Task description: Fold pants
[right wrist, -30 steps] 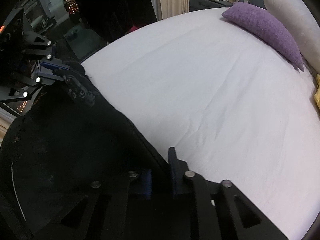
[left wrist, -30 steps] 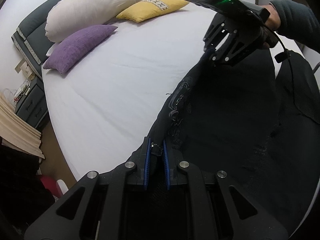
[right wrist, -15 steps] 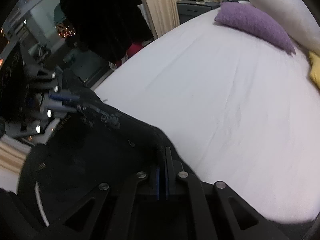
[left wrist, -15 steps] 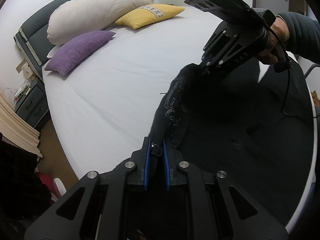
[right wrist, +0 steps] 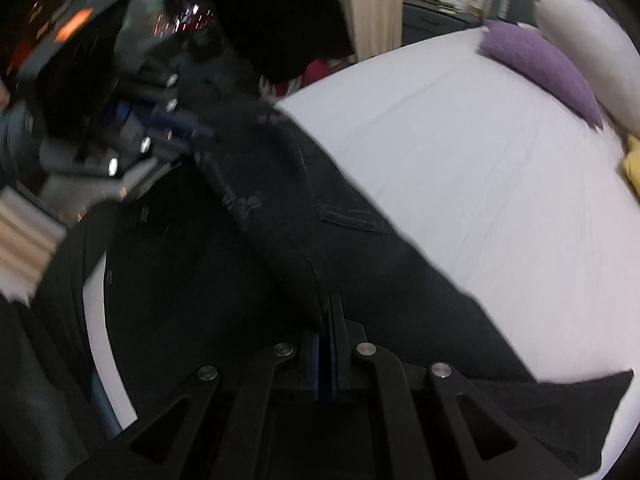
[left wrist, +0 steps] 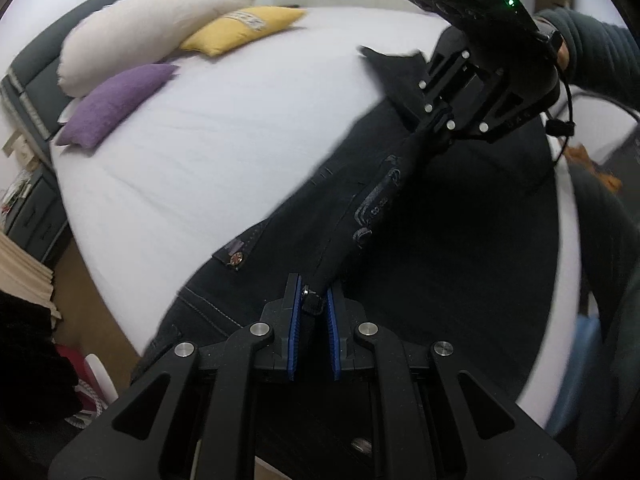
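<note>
Dark denim pants (left wrist: 400,216) hang stretched over a white bed (left wrist: 208,152), their waistband pulled taut between the two grippers. My left gripper (left wrist: 312,300) is shut on one end of the waistband, a fold of cloth pinched between its blue pads. In the same view my right gripper (left wrist: 438,120) is shut on the far end of the waistband, held by a hand in a dark sleeve. The right wrist view shows the pants (right wrist: 320,240) draped forward onto the bed, my right gripper (right wrist: 326,320) clamped on the fabric, and my left gripper (right wrist: 192,136) blurred at upper left.
A white pillow (left wrist: 136,44), a yellow cushion (left wrist: 240,28) and a purple cushion (left wrist: 112,108) lie at the head of the bed. A dark nightstand (left wrist: 32,216) stands beside it. Dark clothing (right wrist: 276,12) hangs near a curtain.
Both grippers have carried the pants across the bed. The waistband now runs stretched and straighter between them, with more of the pants spread over the sheet. The right gripper closed fully on the cloth.
</note>
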A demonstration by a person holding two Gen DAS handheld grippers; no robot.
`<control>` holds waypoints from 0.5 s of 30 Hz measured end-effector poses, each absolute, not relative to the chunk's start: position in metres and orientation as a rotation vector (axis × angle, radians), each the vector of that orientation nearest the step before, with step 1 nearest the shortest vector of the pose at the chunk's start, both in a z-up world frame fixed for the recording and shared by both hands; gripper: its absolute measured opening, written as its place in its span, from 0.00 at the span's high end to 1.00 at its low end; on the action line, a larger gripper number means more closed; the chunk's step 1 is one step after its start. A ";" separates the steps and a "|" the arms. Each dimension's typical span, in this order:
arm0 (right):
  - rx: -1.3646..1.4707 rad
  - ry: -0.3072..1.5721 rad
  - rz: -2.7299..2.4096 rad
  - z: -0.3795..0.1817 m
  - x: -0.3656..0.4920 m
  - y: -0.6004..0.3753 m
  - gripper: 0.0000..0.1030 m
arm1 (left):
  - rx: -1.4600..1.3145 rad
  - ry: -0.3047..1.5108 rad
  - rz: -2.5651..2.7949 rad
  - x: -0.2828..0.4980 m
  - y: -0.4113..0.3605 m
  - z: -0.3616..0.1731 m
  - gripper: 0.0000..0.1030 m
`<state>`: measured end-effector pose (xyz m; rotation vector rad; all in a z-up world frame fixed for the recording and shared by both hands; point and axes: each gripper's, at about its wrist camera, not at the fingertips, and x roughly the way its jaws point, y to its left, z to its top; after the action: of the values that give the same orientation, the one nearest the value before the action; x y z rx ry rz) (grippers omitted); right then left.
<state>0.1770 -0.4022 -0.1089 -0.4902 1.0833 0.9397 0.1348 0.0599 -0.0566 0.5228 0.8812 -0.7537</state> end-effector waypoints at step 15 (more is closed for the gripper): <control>-0.838 0.862 0.825 -0.116 0.091 -0.359 0.96 | 0.538 0.942 -0.768 0.039 0.059 -0.074 0.90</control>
<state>0.0914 -0.3587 -0.1157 -0.8380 0.8624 0.8252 0.0392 0.0588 -0.0741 0.5381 0.9416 -0.7682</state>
